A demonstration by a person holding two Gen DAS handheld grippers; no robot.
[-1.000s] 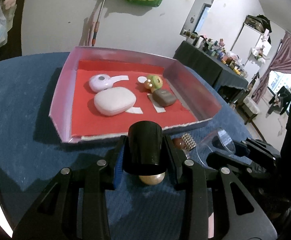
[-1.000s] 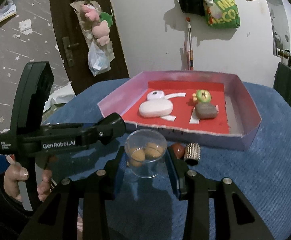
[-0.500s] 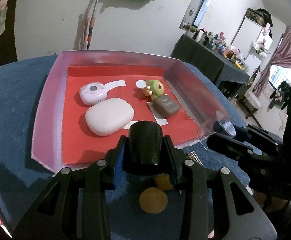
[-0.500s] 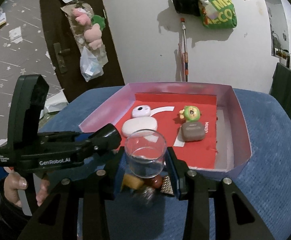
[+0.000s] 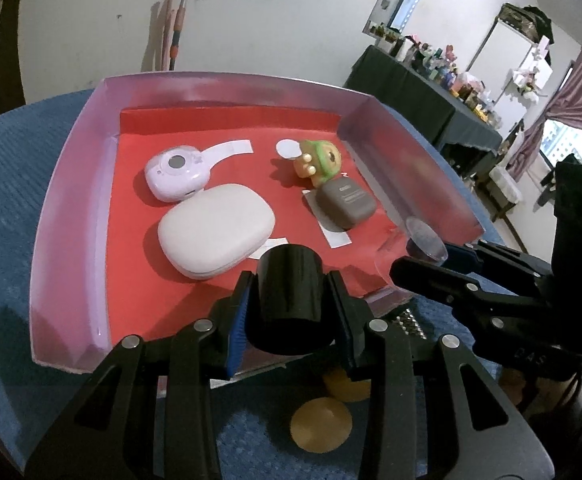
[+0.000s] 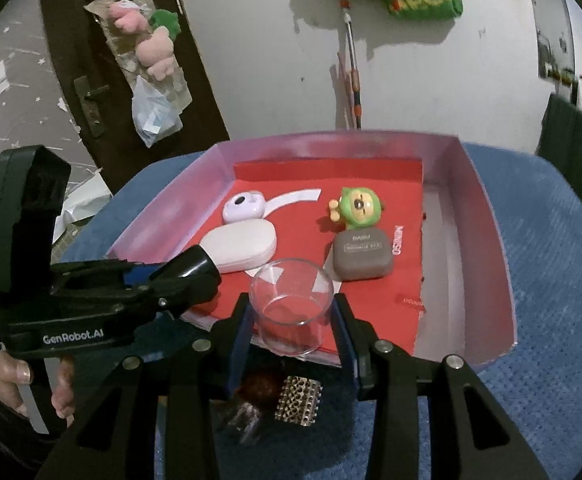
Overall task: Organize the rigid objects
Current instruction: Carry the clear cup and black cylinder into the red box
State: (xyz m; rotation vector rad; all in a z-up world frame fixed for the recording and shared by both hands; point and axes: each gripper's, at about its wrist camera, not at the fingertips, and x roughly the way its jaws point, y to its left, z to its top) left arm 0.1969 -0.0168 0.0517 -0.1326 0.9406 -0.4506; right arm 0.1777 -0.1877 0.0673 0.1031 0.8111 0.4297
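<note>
My left gripper (image 5: 291,300) is shut on a black cylindrical cup (image 5: 289,304), held over the near edge of the pink tray (image 5: 71,184). My right gripper (image 6: 293,316) is shut on a clear glass cup (image 6: 291,308), also at the tray's near edge, and shows in the left wrist view as the right gripper (image 5: 423,256). On the tray's red lining lie a white oval case (image 5: 215,234), a lilac round device (image 5: 177,174), a green-hooded figurine (image 5: 319,160) and a brown case (image 5: 345,204).
On the blue cloth near the tray's front lie two tan round pieces (image 5: 319,426), a dark red ball (image 6: 261,386) and a perforated metal cylinder (image 6: 299,400). A person's hand (image 6: 11,384) holds the left gripper. A wall and a dark door stand behind the table.
Both grippers have moved forward with their cups, from over the cloth to the tray's near edge. The small pieces now lie behind and below the fingers.
</note>
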